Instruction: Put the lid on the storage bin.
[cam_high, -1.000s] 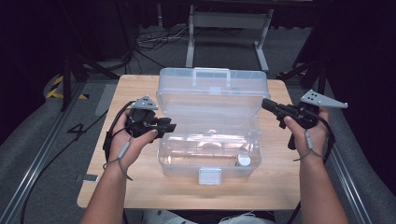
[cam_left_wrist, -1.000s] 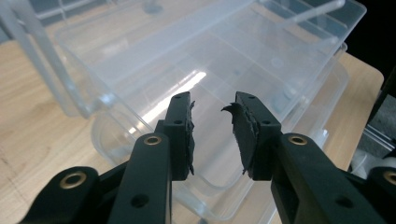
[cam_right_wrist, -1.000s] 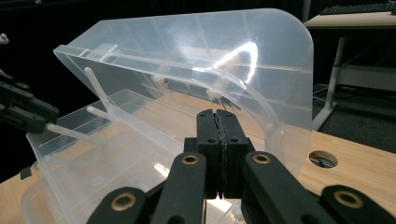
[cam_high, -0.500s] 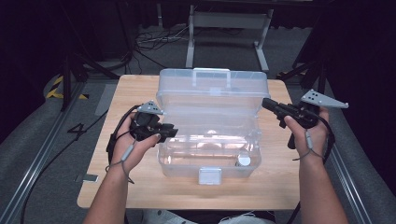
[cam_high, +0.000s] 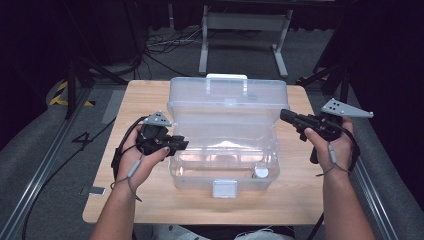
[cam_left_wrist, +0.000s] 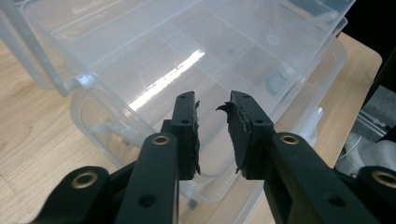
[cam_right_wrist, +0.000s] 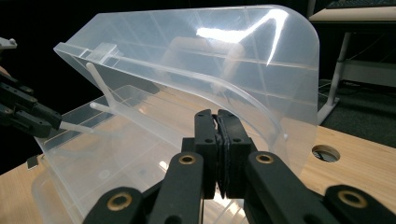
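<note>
1. Step in hand, as I read it: working the clear plastic storage box (cam_high: 225, 150) on the worktop (cam_high: 145, 95). Its lid (cam_high: 227, 97) is up and tilted back past the hinge, with the carry handle (cam_high: 226, 77) at the far edge.
2. Left gripper (cam_high: 181, 145): fingers (cam_left_wrist: 187, 135) spread with a clear gap and nothing between them. They have just been closing, then eased apart a little. The pad rubber looks torn on the inner faces.
3. Box relative to the left fingers: the near-left rim (cam_left_wrist: 88, 112) sits right below and ahead of the tips. The open tub lies straight ahead, and the raised lid is above and beyond.
4. Right gripper (cam_high: 285, 116): fingers (cam_right_wrist: 205, 140) pressed together, pinching nothing. The lid's curved end wall (cam_right_wrist: 261, 93) stands just ahead of the tips; I can't confirm contact.
5. Inside the tub there is a small round white piece (cam_high: 260, 171) at the near-right corner, well off to the side of the left fingers. The front latch (cam_high: 224, 188) hangs on the near wall.
6. Pose: left hand (cam_high: 142, 160) is palm-in with the gripper level, pointing across at the box's left wall. Right hand (cam_high: 330, 145) is raised at the box's right side, gripper aimed level at the lid end.
7. Next move, my call: bring the left fingers over the rim, or onto the lid edge, with the gap kept. The right side acts as a pusher or steadier. The thin clear wall flexes, so go slow and square.
</note>
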